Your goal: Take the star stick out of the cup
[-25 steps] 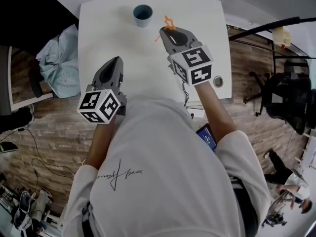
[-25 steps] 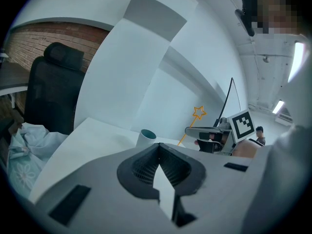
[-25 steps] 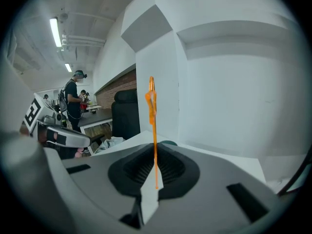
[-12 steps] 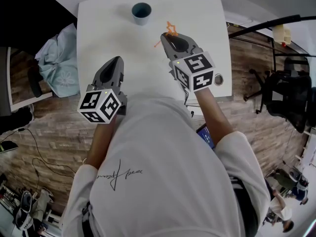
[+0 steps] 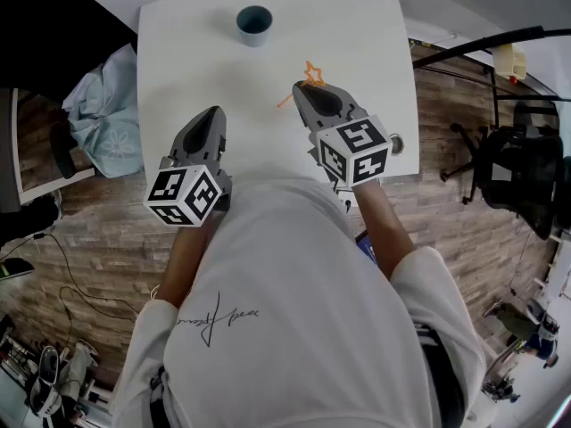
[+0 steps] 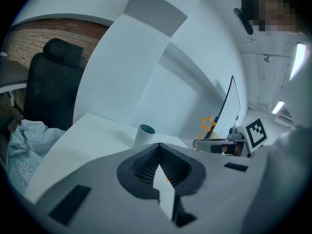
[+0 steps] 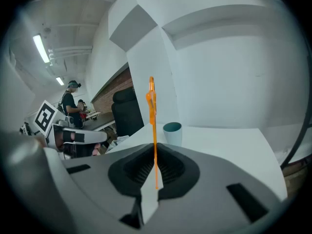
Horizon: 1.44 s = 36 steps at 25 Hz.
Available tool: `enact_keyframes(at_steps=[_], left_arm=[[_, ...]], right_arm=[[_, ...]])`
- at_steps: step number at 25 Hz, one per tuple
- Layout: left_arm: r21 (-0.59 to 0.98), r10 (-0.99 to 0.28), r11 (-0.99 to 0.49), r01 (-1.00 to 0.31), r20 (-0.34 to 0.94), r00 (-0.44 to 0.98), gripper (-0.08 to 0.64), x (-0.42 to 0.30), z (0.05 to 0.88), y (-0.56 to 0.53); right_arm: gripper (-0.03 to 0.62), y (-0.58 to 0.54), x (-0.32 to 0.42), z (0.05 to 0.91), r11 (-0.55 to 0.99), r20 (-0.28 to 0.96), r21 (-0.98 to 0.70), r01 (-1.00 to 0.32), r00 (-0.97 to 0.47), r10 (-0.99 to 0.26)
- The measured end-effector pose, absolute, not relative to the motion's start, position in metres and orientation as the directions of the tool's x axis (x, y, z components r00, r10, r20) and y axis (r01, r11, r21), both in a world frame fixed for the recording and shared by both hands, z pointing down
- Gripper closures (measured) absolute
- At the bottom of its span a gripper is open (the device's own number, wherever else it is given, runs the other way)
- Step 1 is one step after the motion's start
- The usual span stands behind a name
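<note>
The orange star stick (image 5: 309, 77) is out of the cup and clamped in my right gripper (image 5: 305, 90), which is shut on its thin shaft (image 7: 155, 145); the star end (image 7: 151, 99) stands up above the jaws. The teal cup (image 5: 254, 24) stands upright at the far middle of the white table (image 5: 357, 34), well beyond the stick; it also shows small in the right gripper view (image 7: 172, 132) and the left gripper view (image 6: 145, 134). My left gripper (image 5: 211, 116) is shut and holds nothing, over the table's near left part. From the left gripper view, the star (image 6: 208, 123) shows at right.
A crumpled light cloth (image 5: 109, 110) lies on a chair left of the table. A black office chair (image 5: 517, 181) stands at right on the wood floor. A round cable hole (image 5: 394, 144) sits near the table's right front corner. People stand far off in the right gripper view.
My right gripper has drawn back toward me with the star stick, farther from the cup. The left gripper has barely moved.
</note>
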<state>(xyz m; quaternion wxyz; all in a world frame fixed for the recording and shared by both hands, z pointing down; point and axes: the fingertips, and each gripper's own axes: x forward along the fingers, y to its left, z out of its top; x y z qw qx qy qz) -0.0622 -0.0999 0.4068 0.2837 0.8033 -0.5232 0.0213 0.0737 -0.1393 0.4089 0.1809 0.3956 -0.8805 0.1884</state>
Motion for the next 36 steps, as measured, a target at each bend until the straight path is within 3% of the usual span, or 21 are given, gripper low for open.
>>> enact_keyframes(at_steps=[36], left_arm=[[0.441, -0.806, -0.282, -0.852, 0.373, 0.46, 0.552, -0.058, 0.425, -0.087]], right_arm=[[0.571, -0.108, 0.085, 0.425, 0.577, 0.504, -0.269, -0.771, -0.623, -0.598]])
